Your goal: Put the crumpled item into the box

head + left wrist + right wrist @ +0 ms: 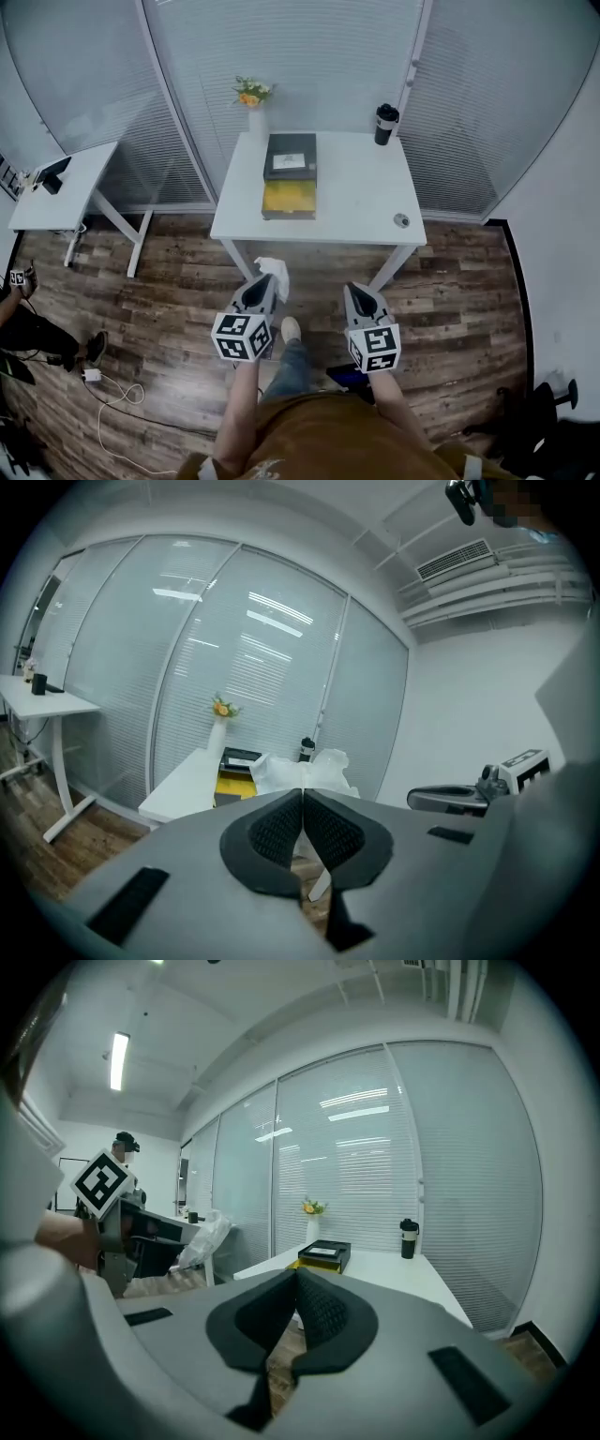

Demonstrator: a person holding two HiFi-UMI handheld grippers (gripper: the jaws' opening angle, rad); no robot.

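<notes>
paper [277,271] is hanging pinched in left tongs [264,284]; right tongs [356,291] pressed together, empty; i'm judging box [289,200] drop outstanding.

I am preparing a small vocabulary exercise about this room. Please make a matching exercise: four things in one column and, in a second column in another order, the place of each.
Things
1. crumpled item
2. vase
3. black cup
4. box

Places
A. far right corner of the table
B. gripped in the left tongs
C. far left corner of the table
D. left half of the table, nearer the person than the vase

Pairs: 1-B, 2-C, 3-A, 4-D
</notes>
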